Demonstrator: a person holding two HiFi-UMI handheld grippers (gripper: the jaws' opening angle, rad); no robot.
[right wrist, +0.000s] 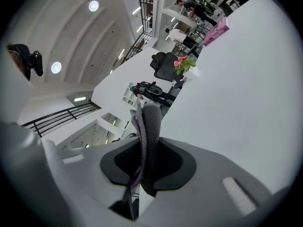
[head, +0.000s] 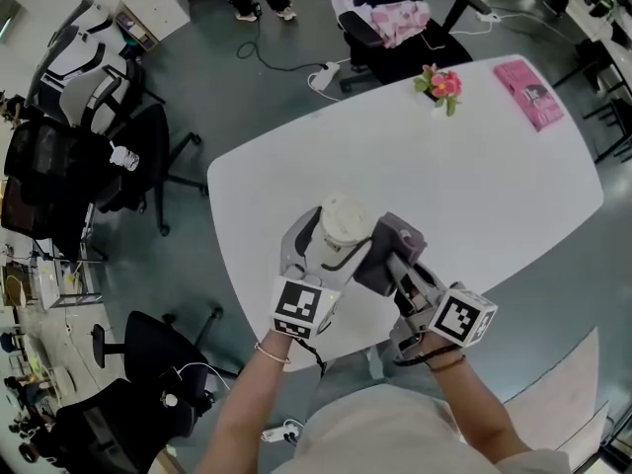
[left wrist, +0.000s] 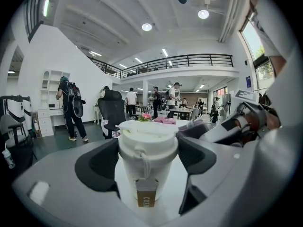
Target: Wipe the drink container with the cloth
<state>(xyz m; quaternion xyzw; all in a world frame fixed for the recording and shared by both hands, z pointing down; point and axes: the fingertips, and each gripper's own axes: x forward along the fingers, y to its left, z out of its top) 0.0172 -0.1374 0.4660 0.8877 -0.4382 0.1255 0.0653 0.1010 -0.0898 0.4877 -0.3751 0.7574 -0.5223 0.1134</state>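
Observation:
A white drink cup (head: 345,223) with a lid and a small brown tag stands upright at the near edge of the white table (head: 494,166). My left gripper (head: 321,240) is shut on the cup (left wrist: 147,160), one jaw on each side of it. My right gripper (head: 395,255) is shut on a folded grey cloth (head: 393,250), which lies close against the cup's right side. In the right gripper view the cloth (right wrist: 147,141) sticks up between the jaws.
A small pot of pink flowers (head: 440,87) and a pink book (head: 529,92) sit at the table's far side. Office chairs (head: 128,156) stand to the left, another chair with pink fabric (head: 395,18) beyond the table. People (left wrist: 71,108) stand in the background.

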